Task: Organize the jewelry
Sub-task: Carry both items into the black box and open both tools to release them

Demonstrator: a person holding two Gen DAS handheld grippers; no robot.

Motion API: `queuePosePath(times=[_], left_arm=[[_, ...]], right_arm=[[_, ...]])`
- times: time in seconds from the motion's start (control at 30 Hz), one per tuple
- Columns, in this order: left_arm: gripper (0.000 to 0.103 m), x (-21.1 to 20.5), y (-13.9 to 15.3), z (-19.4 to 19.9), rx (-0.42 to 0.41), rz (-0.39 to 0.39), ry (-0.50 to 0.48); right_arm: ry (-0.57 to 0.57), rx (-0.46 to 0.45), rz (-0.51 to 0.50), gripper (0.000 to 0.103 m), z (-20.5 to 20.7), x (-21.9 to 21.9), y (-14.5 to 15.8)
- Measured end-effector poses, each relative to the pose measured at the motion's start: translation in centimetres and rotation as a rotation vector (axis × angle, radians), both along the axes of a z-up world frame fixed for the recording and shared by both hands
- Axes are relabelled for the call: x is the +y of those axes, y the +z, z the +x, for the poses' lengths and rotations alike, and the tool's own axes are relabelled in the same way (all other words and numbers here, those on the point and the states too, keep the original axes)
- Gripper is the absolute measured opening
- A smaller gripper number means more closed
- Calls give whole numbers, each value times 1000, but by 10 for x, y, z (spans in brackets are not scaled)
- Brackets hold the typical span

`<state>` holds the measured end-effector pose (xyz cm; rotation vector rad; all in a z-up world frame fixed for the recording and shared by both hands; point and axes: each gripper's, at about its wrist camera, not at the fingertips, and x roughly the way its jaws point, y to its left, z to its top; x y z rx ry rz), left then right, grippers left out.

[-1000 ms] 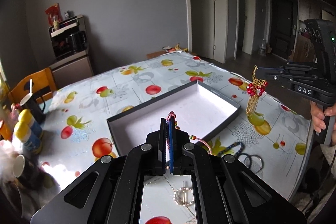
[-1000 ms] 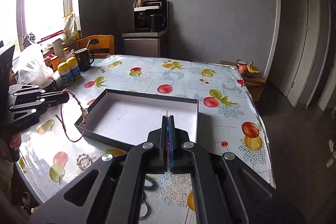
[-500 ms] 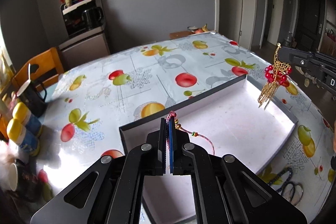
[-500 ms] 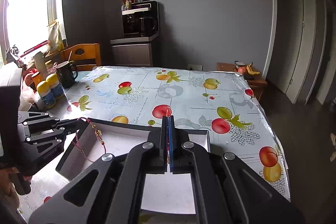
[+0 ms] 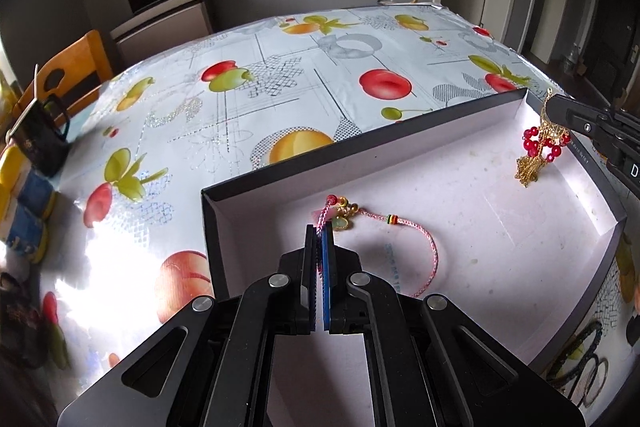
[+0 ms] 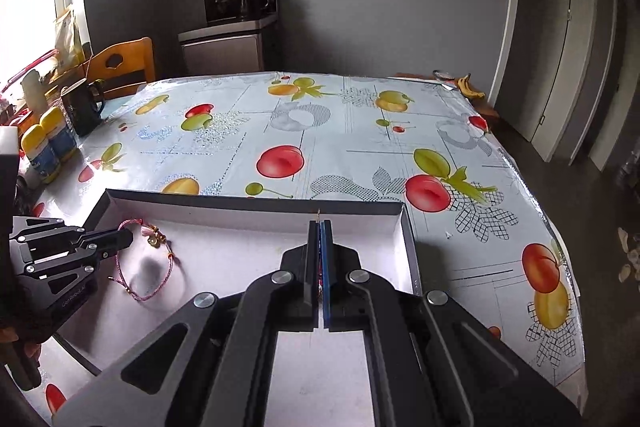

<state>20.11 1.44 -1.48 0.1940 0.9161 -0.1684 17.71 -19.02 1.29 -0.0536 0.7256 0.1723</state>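
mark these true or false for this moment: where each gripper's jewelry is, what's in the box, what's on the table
1. The left gripper is shut on the pink braided cord bracelet. True.
2. The right gripper holds nothing. False: it grips the gold tassel ornament with red beads.
3. Both pieces hang over the black shallow box with white interior. True.
4. The dark mug stands inside the box. False: it stands on the fruit-print tablecloth.
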Motion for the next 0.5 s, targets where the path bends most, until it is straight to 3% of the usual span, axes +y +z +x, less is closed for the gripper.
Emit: queuePosePath(times=[0.13, 0.2, 0.27, 0.33, 0.47, 0.5], left_arm=[[3, -2, -7, 1, 27, 14, -4], [9, -3, -9, 1, 34, 18, -5], [30, -3, -8, 0, 24, 12, -2], [40, -3, -5, -3, -7, 7, 1], [45, -4, 1, -7, -30, -13, -5], [48, -4, 3, -8, -35, -19, -6]], right_arm=[[-5, 21, -14, 1, 1, -1, -9], [-10, 26, -16, 1, 1, -2, -11], [-17, 27, -14, 1, 1, -4, -12], [-21, 31, -10, 1, 0, -6, -13], [-29, 29, -10, 6, -3, -7, -13], [-30, 25, -15, 13, -4, -6, -12]])
